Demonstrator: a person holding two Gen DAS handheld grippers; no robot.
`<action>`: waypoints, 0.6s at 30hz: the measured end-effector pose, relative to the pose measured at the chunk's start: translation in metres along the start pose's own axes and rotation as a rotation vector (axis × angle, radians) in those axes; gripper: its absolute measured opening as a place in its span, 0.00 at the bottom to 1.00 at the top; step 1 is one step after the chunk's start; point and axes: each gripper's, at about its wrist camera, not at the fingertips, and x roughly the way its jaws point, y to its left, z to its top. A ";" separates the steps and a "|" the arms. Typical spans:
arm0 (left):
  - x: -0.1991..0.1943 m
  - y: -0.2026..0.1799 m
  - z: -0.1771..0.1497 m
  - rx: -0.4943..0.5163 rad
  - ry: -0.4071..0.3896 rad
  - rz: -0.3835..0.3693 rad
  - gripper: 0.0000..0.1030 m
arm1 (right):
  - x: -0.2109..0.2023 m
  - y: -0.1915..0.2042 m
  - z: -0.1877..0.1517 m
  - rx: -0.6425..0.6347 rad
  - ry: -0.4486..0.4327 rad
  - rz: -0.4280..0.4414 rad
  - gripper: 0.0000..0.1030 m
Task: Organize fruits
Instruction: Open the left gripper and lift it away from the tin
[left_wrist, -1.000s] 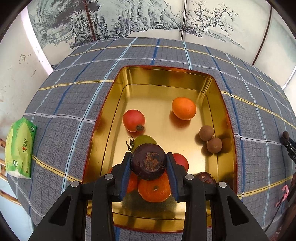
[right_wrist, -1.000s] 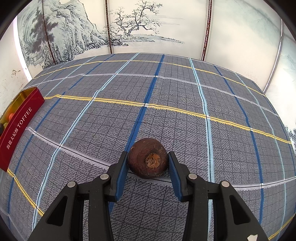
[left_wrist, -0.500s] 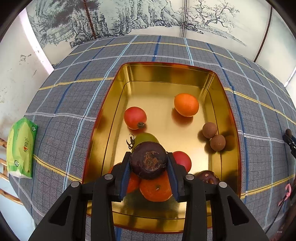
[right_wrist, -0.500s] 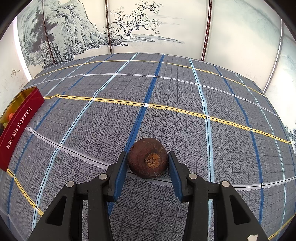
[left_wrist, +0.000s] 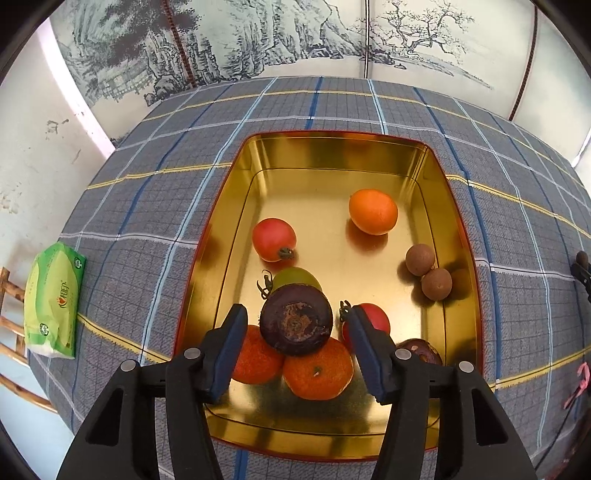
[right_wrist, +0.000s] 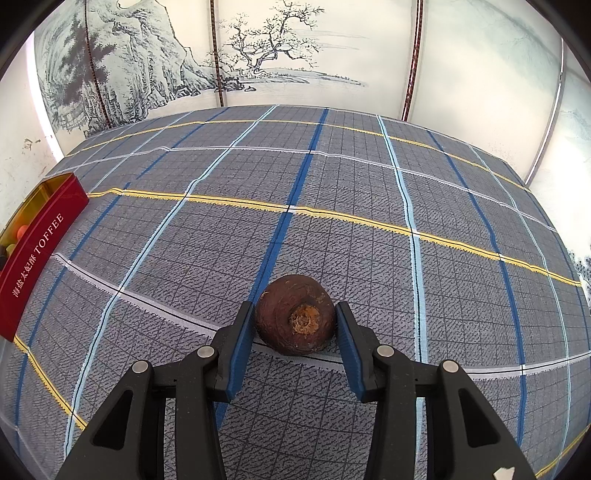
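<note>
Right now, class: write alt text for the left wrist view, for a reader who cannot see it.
The left gripper hangs open over a gold tin of fruit, a dark round fruit between its parted fingers, lying on two oranges. Tomatoes, another orange and two small brown fruits lie farther in. The tin sits on a plaid cloth.

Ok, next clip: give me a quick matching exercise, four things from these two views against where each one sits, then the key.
Things:
1. dark purple fruit
2. brown fruit
3. two small brown fruits
4. green packet

Places:
A. on the plaid cloth, outside the tin, on its left
B. between the right gripper's blue pads, over the cloth
C. on the gold tin's floor by its right wall
D. between the left gripper's spread fingers, above the tangerines

Pairs: 1-D, 2-B, 3-C, 4-A.
</note>
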 end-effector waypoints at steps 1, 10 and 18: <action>-0.001 0.000 0.000 0.002 -0.004 -0.001 0.56 | 0.000 0.000 0.000 0.000 0.000 0.000 0.40; -0.033 -0.001 -0.006 -0.014 -0.099 -0.022 0.66 | 0.000 0.000 0.000 0.001 0.000 0.001 0.40; -0.048 -0.007 -0.024 -0.004 -0.140 -0.062 0.71 | 0.000 0.000 0.000 0.000 0.001 0.001 0.40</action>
